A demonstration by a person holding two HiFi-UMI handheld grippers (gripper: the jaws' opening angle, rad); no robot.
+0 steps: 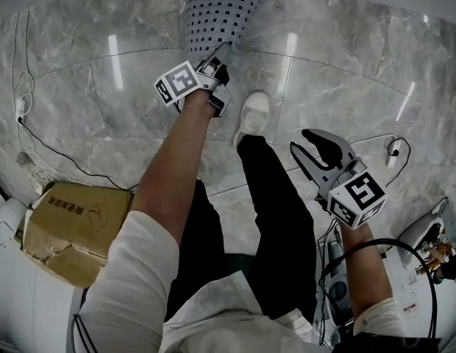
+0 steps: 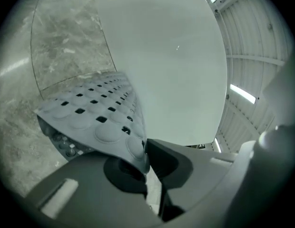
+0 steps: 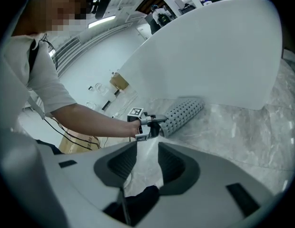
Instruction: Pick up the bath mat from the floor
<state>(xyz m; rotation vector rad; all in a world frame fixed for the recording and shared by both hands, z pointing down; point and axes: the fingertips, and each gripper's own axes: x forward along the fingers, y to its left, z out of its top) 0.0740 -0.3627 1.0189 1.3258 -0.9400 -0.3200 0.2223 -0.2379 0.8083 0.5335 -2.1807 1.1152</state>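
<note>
Left hand-held gripper (image 2: 145, 156) — clamped on bath mat (image 2: 97, 115) edge.

Grey marble floor (image 1: 346, 65), glossy, with streaks of ceiling light. Near left: dented cardboard box (image 1: 77, 223), flaps torn, a thin black cable running to it from the far left. Centre: white shoe (image 1: 252, 115) flat on the floor. Right: white power strip (image 1: 394, 153) on a looped cord. Far side: large white curved panel (image 3: 219, 51).
</note>
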